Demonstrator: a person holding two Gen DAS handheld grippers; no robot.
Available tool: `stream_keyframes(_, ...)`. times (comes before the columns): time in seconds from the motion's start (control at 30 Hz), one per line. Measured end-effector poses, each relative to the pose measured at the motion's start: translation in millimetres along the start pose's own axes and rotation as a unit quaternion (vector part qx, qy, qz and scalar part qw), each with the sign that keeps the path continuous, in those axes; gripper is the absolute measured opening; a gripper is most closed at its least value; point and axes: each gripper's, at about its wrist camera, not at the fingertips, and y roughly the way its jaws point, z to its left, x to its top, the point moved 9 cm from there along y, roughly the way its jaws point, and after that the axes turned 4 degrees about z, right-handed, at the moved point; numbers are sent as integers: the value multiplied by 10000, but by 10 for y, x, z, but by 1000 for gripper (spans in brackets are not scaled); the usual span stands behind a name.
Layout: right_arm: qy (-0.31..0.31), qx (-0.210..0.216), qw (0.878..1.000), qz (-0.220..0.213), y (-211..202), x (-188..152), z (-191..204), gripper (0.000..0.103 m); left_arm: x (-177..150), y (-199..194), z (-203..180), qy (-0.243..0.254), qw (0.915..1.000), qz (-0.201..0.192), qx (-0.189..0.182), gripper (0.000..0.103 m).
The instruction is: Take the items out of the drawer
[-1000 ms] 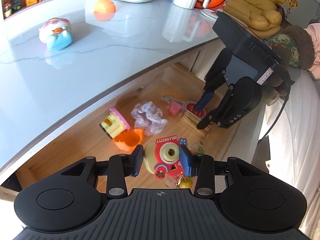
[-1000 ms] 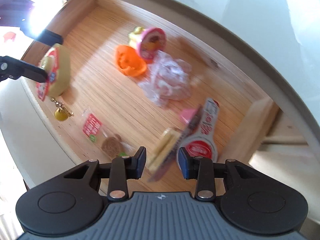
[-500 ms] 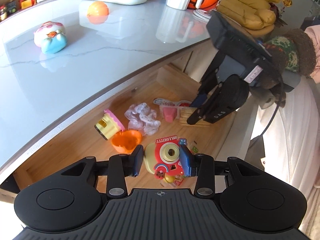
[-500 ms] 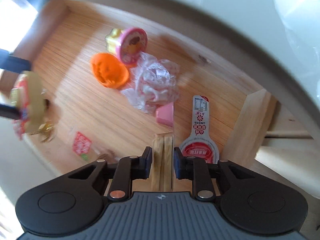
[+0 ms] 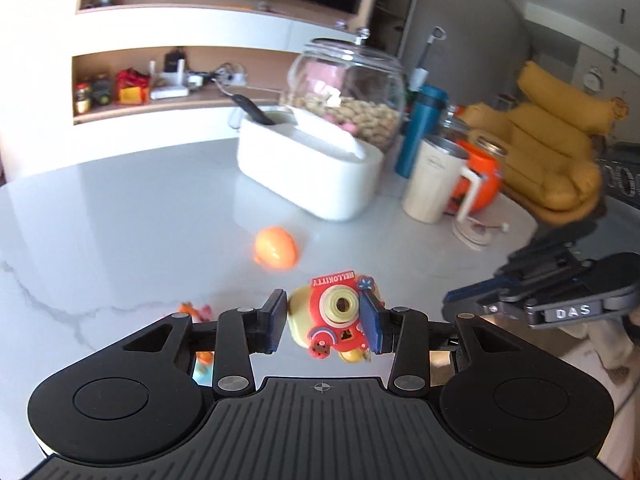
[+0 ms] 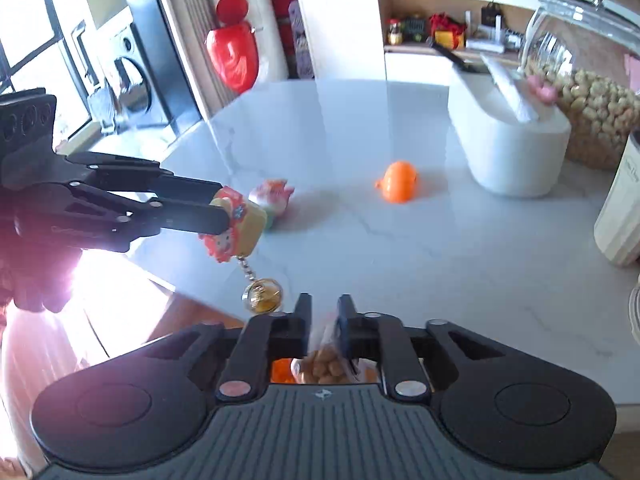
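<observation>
My left gripper (image 5: 322,316) is shut on a yellow and red toy camera keychain (image 5: 340,320), held up over the white counter (image 5: 120,220). The right wrist view shows that toy camera (image 6: 236,224) from the side, with a gold bell (image 6: 262,294) dangling below it. My right gripper (image 6: 324,320) hovers at the counter's near edge. Its jaws are closing tight on a thin clear snack packet (image 6: 320,360) with brown pieces inside, and most of the packet is hidden behind the fingers. In the left wrist view the right gripper (image 5: 452,298) reaches in from the right.
On the counter lie an orange ball toy (image 5: 276,254) and a pink and blue toy (image 6: 272,198). Farther back stand a white box (image 5: 308,172), a glass jar of nuts (image 5: 348,92), a blue bottle (image 5: 420,132) and a cream mug (image 5: 432,180). Brown wood (image 6: 188,312) shows below the rim.
Both grippers have risen out of the drawer and tilted up, now facing across the counter. The right gripper closed on the packet and lifted it. The left still carries the toy camera.
</observation>
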Motion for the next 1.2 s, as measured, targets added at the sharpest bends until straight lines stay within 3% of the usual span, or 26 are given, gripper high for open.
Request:
stream_keyframes(0.2, 357, -205, 9983, -401, 426, 489, -391, 7, -32, 626, 384, -404, 9955, 136, 847, 42)
stream_keyframes(0.37, 446, -377, 9980, -228, 605, 437, -615, 11, 26, 380, 481, -625, 9934, -448, 852, 42)
stream_keyframes(0.5, 94, -255, 9995, 189, 451, 38, -490, 33, -60, 115, 452, -791, 9929, -560, 686, 42)
stream_keyframes(0.57, -63, -287, 9985, 456, 387, -201, -401, 34, -218, -39, 354, -838, 9943, -537, 377, 42)
stream_keyframes(0.7, -197, -20, 9940, 1077, 306, -685, -243, 36, -692, -242, 63, -688, 9965, -145, -445, 42)
stream_keyframes(0.83, -220, -138, 9820, 1870, 523, -1106, -216, 38, -1165, -166, -58, -629, 9943, 480, -719, 42)
stream_keyframes(1.0, 610, 111, 9681, 2428, 904, -1369, -167, 38, -1574, -50, -74, -34, 9930, 1081, -465, 42)
stream_keyframes(1.13, -173, -52, 9642, 2646, 1120, -1493, 25, 38, -1766, -30, 12, 526, 9883, 1431, -12, 42)
stream_keyframes(1.2, -541, 162, 9556, 2891, 1203, -1566, 128, 38, -1825, -49, 36, 663, 9846, 1617, -32, 42)
